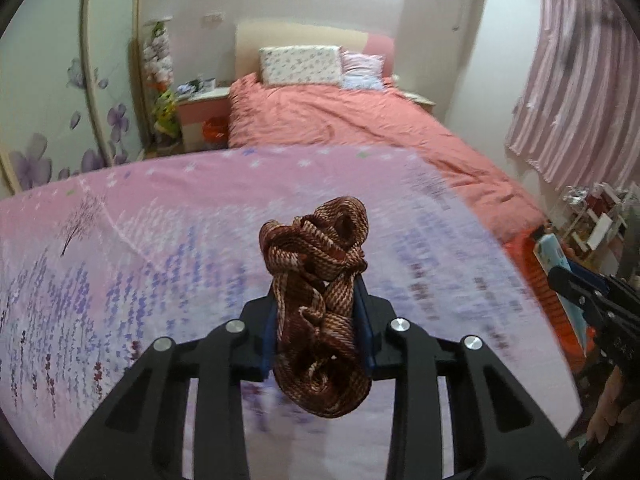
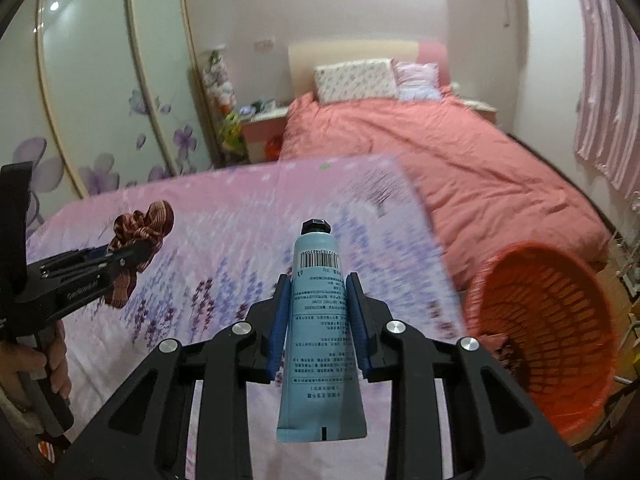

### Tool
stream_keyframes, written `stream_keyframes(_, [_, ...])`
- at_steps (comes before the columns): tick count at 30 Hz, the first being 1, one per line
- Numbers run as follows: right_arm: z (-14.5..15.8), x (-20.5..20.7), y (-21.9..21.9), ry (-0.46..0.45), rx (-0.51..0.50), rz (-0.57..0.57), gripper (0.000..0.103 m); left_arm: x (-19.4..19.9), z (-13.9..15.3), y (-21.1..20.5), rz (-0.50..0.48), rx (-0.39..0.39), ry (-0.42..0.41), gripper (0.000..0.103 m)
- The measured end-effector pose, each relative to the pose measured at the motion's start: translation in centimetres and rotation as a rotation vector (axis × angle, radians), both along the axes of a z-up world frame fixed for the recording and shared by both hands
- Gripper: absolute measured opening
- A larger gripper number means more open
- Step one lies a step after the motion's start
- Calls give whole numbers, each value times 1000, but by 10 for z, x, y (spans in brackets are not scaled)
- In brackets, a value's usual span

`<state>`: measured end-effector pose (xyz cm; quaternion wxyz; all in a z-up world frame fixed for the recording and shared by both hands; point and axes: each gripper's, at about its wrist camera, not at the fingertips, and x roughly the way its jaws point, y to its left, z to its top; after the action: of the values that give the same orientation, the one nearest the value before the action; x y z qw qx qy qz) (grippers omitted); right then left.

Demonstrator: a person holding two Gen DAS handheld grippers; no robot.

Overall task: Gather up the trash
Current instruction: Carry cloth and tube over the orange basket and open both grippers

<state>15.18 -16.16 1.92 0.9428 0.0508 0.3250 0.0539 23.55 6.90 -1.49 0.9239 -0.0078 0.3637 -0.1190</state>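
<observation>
My left gripper is shut on a brown striped fabric scrunchie, held above the pink flowered sheet. The same scrunchie and left gripper appear at the left of the right wrist view, with a hand on the handle. My right gripper is shut on a light blue tube with a black cap pointing away from me; its blue pads press both sides. In the left wrist view the tube and right gripper show at the right edge.
An orange plastic basket stands to the right of the pink sheet, with something dark inside. Beyond lies a bed with a salmon cover and pillows. A wardrobe with painted flowers is on the left, striped curtains on the right.
</observation>
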Motion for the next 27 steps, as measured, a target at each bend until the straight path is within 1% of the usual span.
stream_keyframes(6, [20, -23, -42, -50, -1, -83, 29, -27, 37, -59, -107, -19, -56, 33])
stream_keyframes(9, [23, -31, -65, -62, 2, -123, 29, -38, 47, -92, -166, -30, -69, 33])
stream_keyframes(12, [24, -36, -88, -69, 7, -166, 29, -45, 52, -129, -224, -47, -69, 33])
stream_keyframes(17, [18, -37, -125, -65, 22, -241, 29, -47, 45, -192, -312, -79, -33, 33])
stream_keyframes(24, [5, -26, -171, -45, 68, -323, 29, -36, 26, -266, -396, -116, 19, 33])
stream_keyframes(26, [-1, -18, -182, -38, 72, -338, 29, -30, 17, -290, -422, -122, 35, 36])
stream_keyframes(27, [-5, -14, -187, -30, 79, -342, 29, -28, 13, -297, -432, -118, 42, 42])
